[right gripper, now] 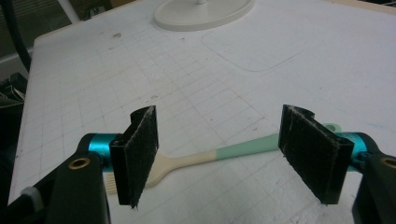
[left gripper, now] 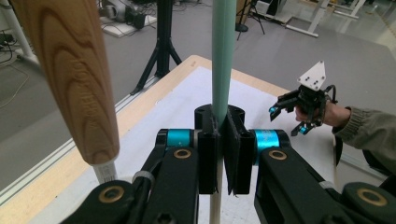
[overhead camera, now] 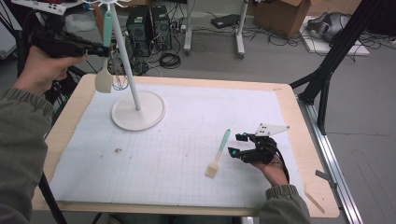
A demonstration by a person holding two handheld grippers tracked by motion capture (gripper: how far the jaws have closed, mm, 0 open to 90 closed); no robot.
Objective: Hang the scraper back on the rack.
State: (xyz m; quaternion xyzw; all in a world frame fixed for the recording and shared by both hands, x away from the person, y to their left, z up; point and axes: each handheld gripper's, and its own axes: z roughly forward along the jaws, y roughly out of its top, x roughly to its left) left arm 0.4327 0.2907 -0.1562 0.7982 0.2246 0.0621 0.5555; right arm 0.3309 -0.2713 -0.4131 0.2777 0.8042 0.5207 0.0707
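Two hand-held grippers at work. Left hand-held gripper (overhead camera: 100, 49) is raised at the table's (overhead camera: 289, 100) far left corner, jaws clamped tight on the teal handle of a spatula (overhead camera: 105, 65) hanging blade-down beside the white stand (overhead camera: 137, 109). Likely step: hooking it on the stand's top; keep the handle vertical and the grip firm until it catches. Brush (overhead camera: 218, 154) lies flat on the mat right of centre. Right hand-held gripper (overhead camera: 237, 145) sits low just beside it, jaws wide apart, holding nothing, straddling the handle in its own view.
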